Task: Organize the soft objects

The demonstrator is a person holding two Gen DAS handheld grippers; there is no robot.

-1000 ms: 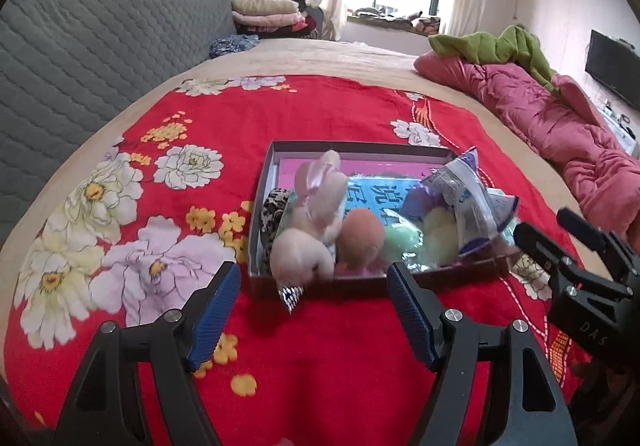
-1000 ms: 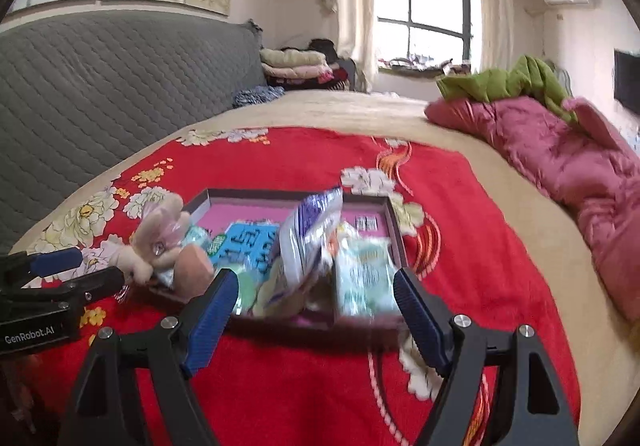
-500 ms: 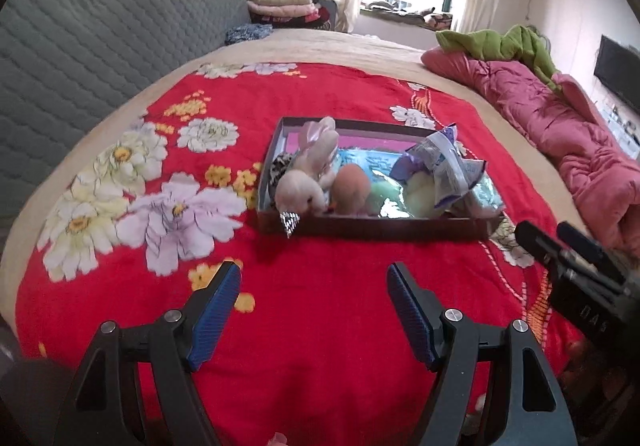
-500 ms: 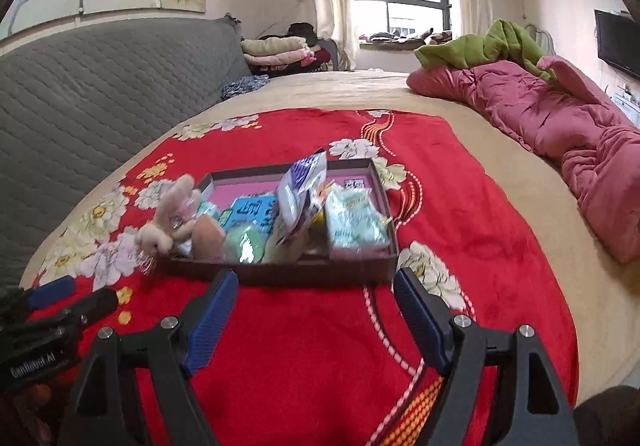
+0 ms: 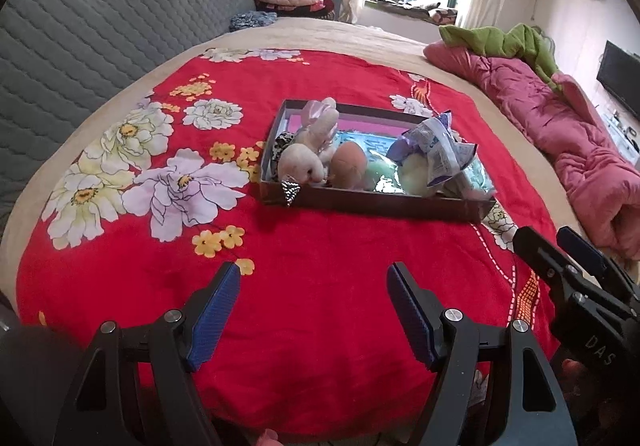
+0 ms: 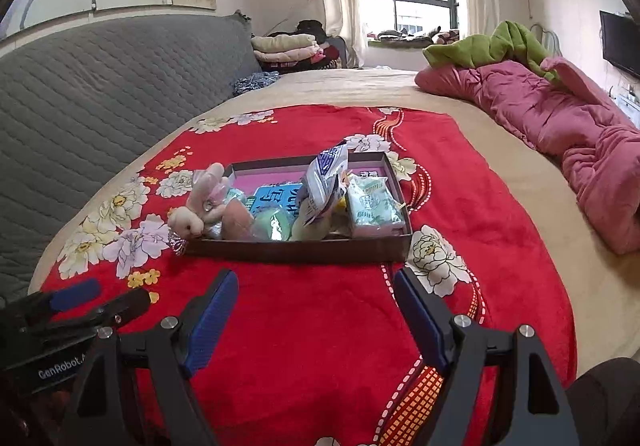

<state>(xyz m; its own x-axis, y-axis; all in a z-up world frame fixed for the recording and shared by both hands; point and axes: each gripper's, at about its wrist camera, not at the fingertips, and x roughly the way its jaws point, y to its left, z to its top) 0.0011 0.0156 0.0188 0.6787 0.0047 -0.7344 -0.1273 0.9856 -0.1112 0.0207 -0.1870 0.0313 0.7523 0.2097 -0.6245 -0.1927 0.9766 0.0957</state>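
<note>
Red floral blanket (image 5: 320, 286) holds a shallow box (image 5: 372, 201) of soft toys, well ahead of the left gripper (image 5: 312, 310) and right gripper (image 6: 316, 310), both spread apart and empty.

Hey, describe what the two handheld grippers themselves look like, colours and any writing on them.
Both are black plastic frames with silver screws and two fingers faced with blue ribbed pads. The left gripper shows white lettering "GenRobot.A" on its body in the right wrist view; the right gripper shows "DAS" in the left wrist view.
</note>
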